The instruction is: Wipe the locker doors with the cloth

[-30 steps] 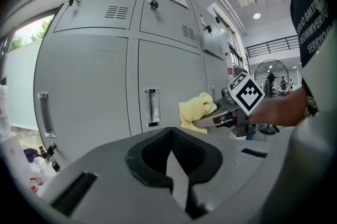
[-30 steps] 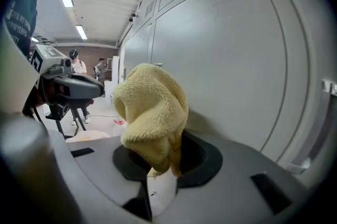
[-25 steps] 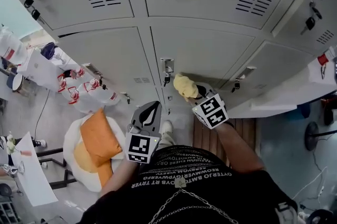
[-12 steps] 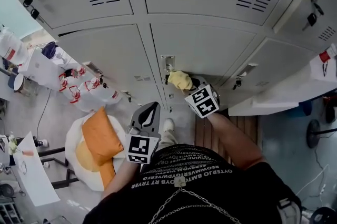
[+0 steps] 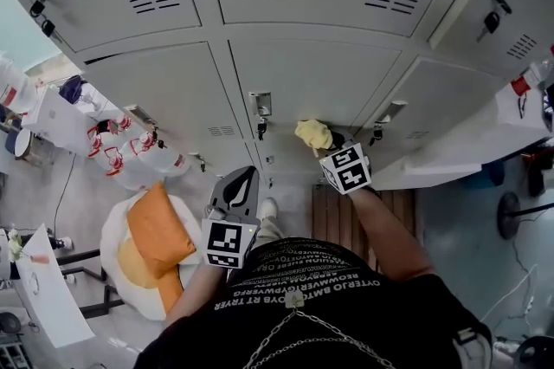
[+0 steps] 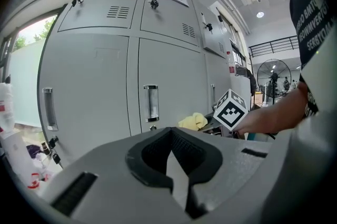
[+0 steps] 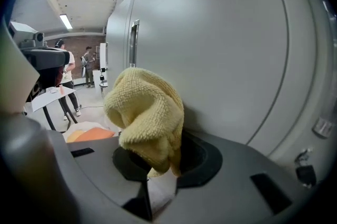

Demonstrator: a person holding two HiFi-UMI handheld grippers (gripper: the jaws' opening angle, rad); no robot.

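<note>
A bunched yellow cloth [image 5: 312, 133], clamped in the closed jaws of the right gripper [image 5: 327, 147], lies against or just off the lower middle locker door [image 5: 322, 74], right of its handle [image 5: 260, 104], while the left gripper [image 5: 240, 190], jaws together and empty, hangs well back.

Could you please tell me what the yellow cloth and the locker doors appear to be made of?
The cloth looks like soft terry or microfibre: it has a fuzzy looped pile and is bunched in limp folds. The locker doors look like sheet metal with smooth grey paint: they are flat panels with punched vent slots and a faint sheen.
</note>
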